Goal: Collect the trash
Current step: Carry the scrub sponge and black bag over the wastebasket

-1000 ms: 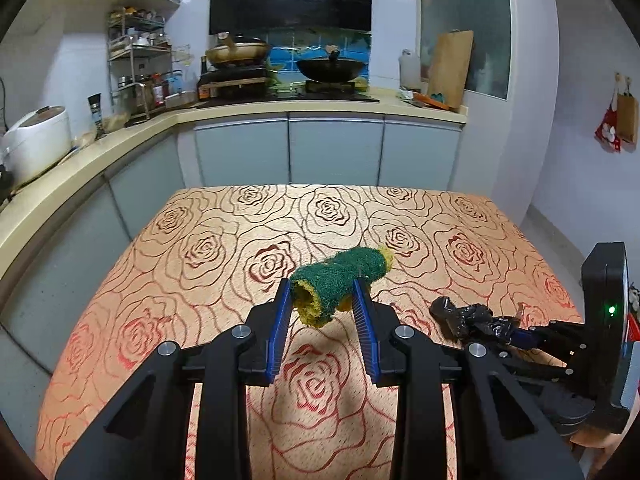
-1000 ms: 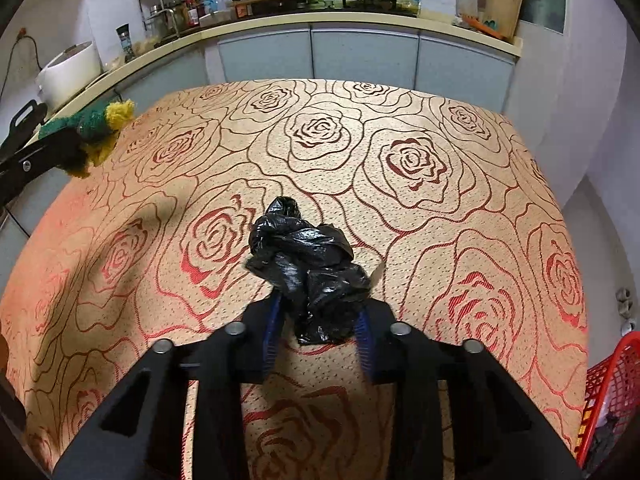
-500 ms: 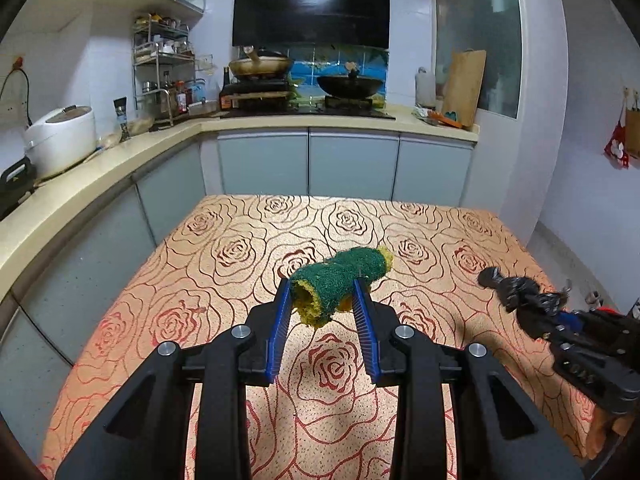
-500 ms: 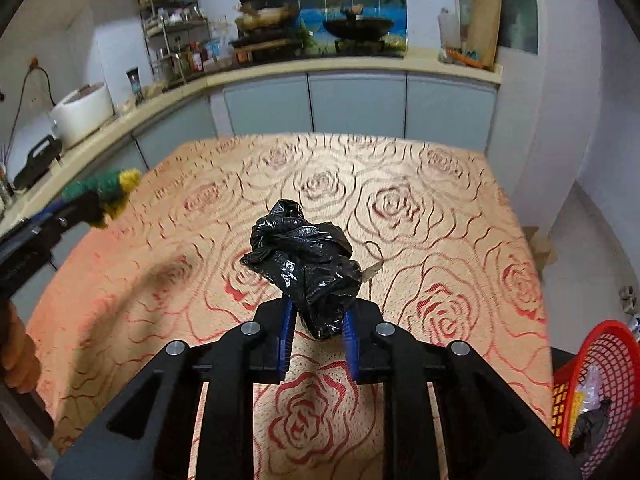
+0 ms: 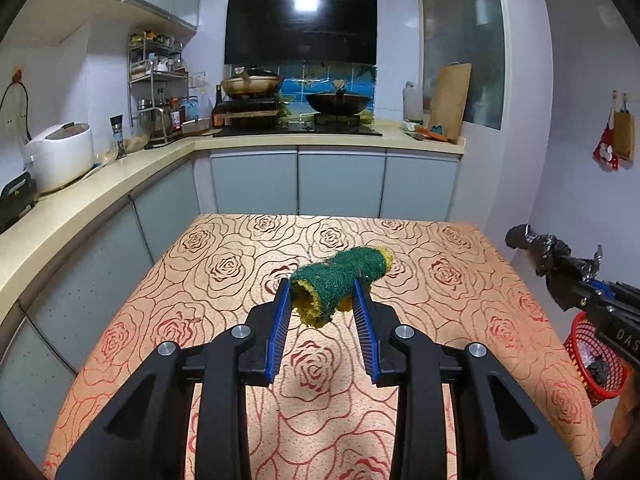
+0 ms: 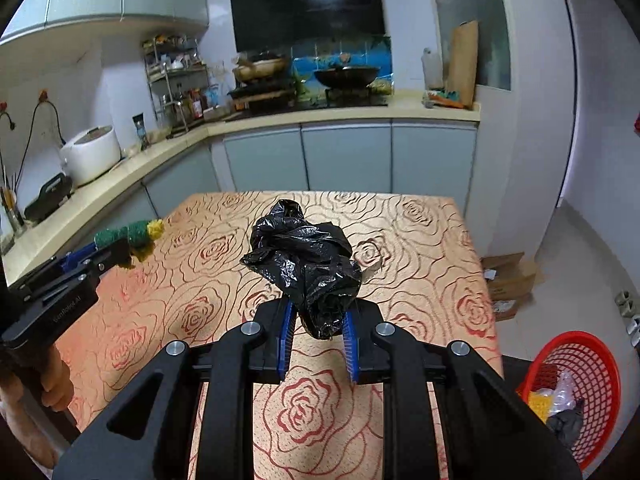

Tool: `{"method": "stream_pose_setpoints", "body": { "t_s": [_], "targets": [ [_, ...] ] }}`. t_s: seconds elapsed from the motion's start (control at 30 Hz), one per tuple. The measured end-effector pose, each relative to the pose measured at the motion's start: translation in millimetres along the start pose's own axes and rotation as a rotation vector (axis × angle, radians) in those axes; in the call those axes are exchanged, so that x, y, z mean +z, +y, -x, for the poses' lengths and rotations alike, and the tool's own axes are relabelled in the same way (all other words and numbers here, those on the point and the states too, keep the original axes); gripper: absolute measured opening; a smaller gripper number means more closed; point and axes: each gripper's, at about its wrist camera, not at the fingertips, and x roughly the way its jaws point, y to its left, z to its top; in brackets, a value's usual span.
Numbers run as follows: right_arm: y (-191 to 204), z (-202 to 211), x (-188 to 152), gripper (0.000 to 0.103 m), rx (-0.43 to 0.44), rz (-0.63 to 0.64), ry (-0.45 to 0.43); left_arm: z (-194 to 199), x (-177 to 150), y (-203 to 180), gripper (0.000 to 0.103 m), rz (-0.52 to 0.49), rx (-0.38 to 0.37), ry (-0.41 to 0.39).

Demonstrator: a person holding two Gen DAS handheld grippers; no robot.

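My left gripper (image 5: 322,298) is shut on a rolled green and yellow scouring sponge (image 5: 340,276) and holds it in the air above the rose-patterned table (image 5: 224,268). My right gripper (image 6: 316,322) is shut on a crumpled black plastic bag (image 6: 308,264), also lifted above the table (image 6: 420,240). The sponge (image 6: 132,236) shows at the left of the right wrist view, and the bag (image 5: 552,256) shows at the right of the left wrist view. A red mesh basket (image 6: 588,364) with some trash in it stands on the floor to the right of the table.
The basket also shows in the left wrist view (image 5: 580,336), beyond the table's right edge. Cardboard boxes (image 6: 508,280) lie on the floor beside the table. Kitchen counters (image 5: 100,184) run along the left and back, with a rice cooker (image 5: 58,156) and stove pans (image 5: 336,104).
Both grippers have risen from near the tabletop with their loads still held. The views now tilt up, and the red basket has come into sight on the right.
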Motion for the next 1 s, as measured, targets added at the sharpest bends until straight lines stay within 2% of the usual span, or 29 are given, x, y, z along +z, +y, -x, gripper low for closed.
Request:
{"method": "stream_pose_setpoints", "body": {
  "t_s": [0.13,0.33,0.63,0.83,1.0],
  "targets": [
    [-13.6,13.4,1.6,0.021,-0.029,-0.021,-0.021,3.7,4.3,-14.5,0.03,-0.02,-0.029,-0.011],
    [-46.9,35.9,-0.7,0.021,-0.105,-0.061,-0.048,4.0,9.6,-54.2,0.03,-0.069,-0.117,-0.016],
    [-129.2,81.8,-20.4,0.021,-0.283,-0.16,-0.074,0.8,2.1,-161.6,0.03,-0.189,-0.329,-0.004],
    [-181.7,106.4,-43.1,0.021,-0.396,-0.216,-0.059,-10.0,-12.6,-239.3,0.03,-0.253,-0.5,0.062],
    [-212.1,105.8,-65.5,0.021,-0.453,-0.246,0.027,-25.9,-32.2,-296.9,0.03,-0.317,-0.618,0.156]
  ]
}}
